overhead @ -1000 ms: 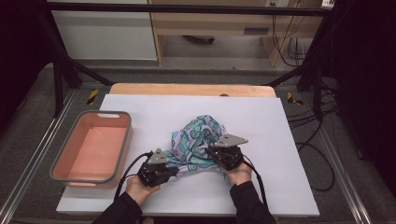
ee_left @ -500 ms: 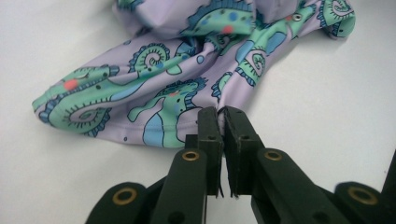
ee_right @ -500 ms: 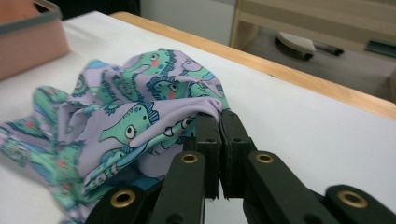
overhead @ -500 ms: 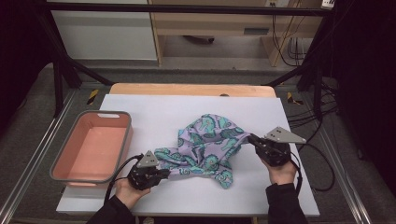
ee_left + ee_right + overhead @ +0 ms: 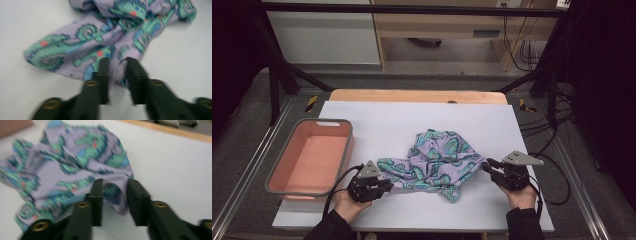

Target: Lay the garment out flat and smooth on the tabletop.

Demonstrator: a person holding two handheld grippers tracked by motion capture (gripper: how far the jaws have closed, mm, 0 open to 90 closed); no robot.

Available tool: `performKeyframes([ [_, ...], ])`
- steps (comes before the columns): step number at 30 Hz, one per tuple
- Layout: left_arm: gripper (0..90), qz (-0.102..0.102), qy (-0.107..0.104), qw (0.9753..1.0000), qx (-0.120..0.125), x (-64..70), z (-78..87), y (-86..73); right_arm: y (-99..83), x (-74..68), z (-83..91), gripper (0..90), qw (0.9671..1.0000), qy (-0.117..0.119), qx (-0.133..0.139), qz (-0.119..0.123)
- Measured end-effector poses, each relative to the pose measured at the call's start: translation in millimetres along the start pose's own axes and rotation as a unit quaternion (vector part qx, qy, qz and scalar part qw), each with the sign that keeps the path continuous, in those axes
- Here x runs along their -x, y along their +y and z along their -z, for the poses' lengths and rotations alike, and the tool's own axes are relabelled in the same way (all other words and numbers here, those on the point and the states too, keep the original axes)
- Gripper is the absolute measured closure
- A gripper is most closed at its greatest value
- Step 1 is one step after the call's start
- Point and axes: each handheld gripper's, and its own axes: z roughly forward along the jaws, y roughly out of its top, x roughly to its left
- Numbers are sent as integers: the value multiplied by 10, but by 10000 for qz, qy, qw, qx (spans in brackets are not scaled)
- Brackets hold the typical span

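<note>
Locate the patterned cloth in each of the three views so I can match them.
High view: the patterned cloth lies crumpled on the white sheet, between the left gripper and right gripper.
Left gripper view: the cloth spreads across the top, an edge between the jaws.
Right gripper view: it lies upper left, a fold between the jaws.
Shared landmark: the white sheet.

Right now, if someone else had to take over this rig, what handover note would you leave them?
Left tool: jaws astride the cloth's left edge, a fold between them, a gap showing.
Right tool: same at the cloth's right edge.
The patterned cloth lies crumpled mid-mat, stretched sideways between both tools. The pink bin sits at the left, nothing in it.
Done: both edges taken.
Left: probably spread it flat, then fold or bin it.
</note>
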Motion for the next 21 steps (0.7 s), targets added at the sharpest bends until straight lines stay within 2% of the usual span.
performKeyframes([
  [2, 534, 32, 72, 9998, 161, -55, 18, 59, 71, -81, 1, 526, 9998, 99, 194, -34],
  [4, 363, 24, 264, 9992, 312, -124, -4, 123, 138, -180, -48, 439, 9993, 289, 231, -21],
  [5, 292, 85, 255, 9992, 289, -169, -37, 154, 166, -237, -90, 411, 9990, 378, 233, 15],
  [6, 244, 85, 255, 9992, 289, -169, -37, 154, 188, -298, -144, 386, 9988, 438, 215, 61],
  [7, 225, 125, 381, 9991, 144, -251, -125, 203, 207, -356, -207, 361, 9985, 514, 163, 128],
  [8, 218, 125, 381, 9991, 144, -251, -125, 203, 207, -356, -207, 361, 9985, 514, 163, 128],
  [9, 218, 141, 489, 9987, 34, -291, -177, 218, 219, -416, -276, 341, 9982, 562, 98, 162],
  [10, 212, 284, 469, 9984, -152, -374, -279, 230, 220, -515, -424, 336, 9975, 662, -50, 256],
  [12, 217, 390, 466, 9980, -199, -432, -362, 222, 205, -593, -570, 337, 9966, 734, -202, 312],
  [14, 255, 389, 485, 9979, -198, -447, -390, 216, 200, -625, -635, 343, 9962, 739, -282, 355],
  [15, 255, 394, 417, 9981, -204, -453, -408, 208, 200, -653, -690, 352, 9959, 733, -343, 405],
  [16, 336, 343, 423, 9983, -195, -444, -427, 192, 211, -696, -780, 387, 9958, 691, -352, 482],
  [18, 452, 264, 514, 9980, -237, -428, -437, 181, 226, -718, -870, 452, 9955, 702, -401, 489],
  [20, 557, 262, 488, 9982, -249, -418, -441, 170, 227, -730, -960, 564, 9943, 749, -523, 551],
  [21, 622, 262, 488, 9982, -249, -418, -441, 170, 227, -730, -960, 564, 9943, 749, -523, 551],
])
